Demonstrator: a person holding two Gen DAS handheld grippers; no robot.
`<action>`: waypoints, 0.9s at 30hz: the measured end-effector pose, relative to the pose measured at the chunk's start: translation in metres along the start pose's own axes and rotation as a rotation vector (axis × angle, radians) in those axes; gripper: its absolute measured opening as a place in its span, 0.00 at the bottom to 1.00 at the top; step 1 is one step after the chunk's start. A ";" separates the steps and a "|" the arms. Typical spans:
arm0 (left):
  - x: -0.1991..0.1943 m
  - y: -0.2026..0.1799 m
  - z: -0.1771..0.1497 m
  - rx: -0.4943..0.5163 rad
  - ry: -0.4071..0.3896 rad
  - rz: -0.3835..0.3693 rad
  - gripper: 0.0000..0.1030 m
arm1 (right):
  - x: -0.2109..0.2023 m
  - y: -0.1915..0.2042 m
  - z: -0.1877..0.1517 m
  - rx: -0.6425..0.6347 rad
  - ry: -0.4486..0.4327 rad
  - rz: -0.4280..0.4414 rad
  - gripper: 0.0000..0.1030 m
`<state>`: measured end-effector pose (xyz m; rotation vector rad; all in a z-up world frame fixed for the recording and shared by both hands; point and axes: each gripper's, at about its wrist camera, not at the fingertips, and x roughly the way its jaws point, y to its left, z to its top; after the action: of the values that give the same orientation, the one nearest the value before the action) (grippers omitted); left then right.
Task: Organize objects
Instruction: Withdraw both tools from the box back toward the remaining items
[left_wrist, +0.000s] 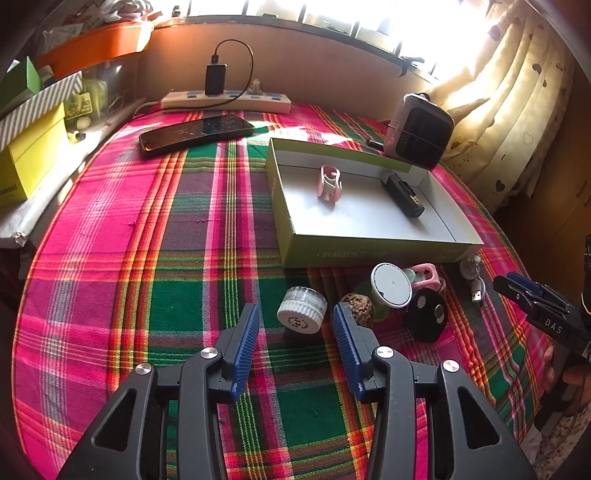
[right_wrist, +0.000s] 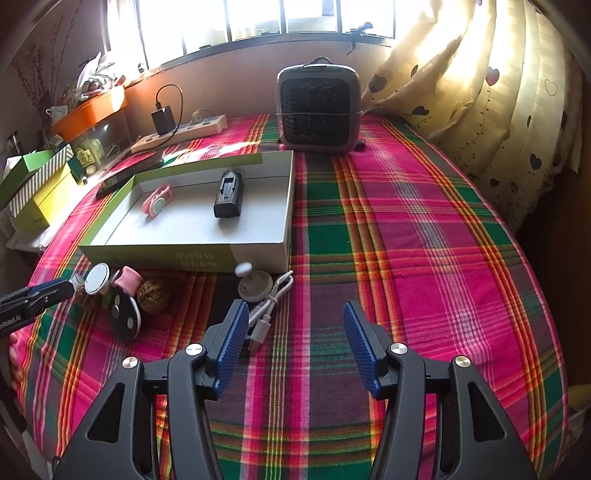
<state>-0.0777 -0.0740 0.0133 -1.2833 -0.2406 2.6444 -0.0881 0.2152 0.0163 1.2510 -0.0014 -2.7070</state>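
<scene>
Your left gripper (left_wrist: 295, 317) has its fingers spread and holds nothing; a small jar with a white lid (left_wrist: 302, 309) lies on its side just in front of them, lid toward you. Your right gripper (right_wrist: 295, 321) is spread wide too, and empty, with a white cable (right_wrist: 266, 309) beside its left finger. Farther out, the shallow box (right_wrist: 258, 251) holds a black charger (right_wrist: 228, 192), its long axis pointing away from you toward the window, and a pink clip (right_wrist: 158, 201).
</scene>
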 end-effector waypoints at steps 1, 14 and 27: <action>0.001 -0.001 0.000 0.002 0.003 -0.004 0.39 | 0.003 0.002 -0.001 -0.005 0.006 0.008 0.53; 0.005 -0.005 0.001 0.010 0.008 -0.004 0.40 | 0.025 0.015 -0.002 -0.037 0.053 -0.010 0.53; 0.013 -0.002 0.000 0.013 0.032 0.021 0.40 | 0.022 -0.003 -0.004 -0.028 0.048 -0.080 0.53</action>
<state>-0.0850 -0.0692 0.0037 -1.3294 -0.2062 2.6360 -0.0993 0.2150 -0.0033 1.3356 0.0936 -2.7326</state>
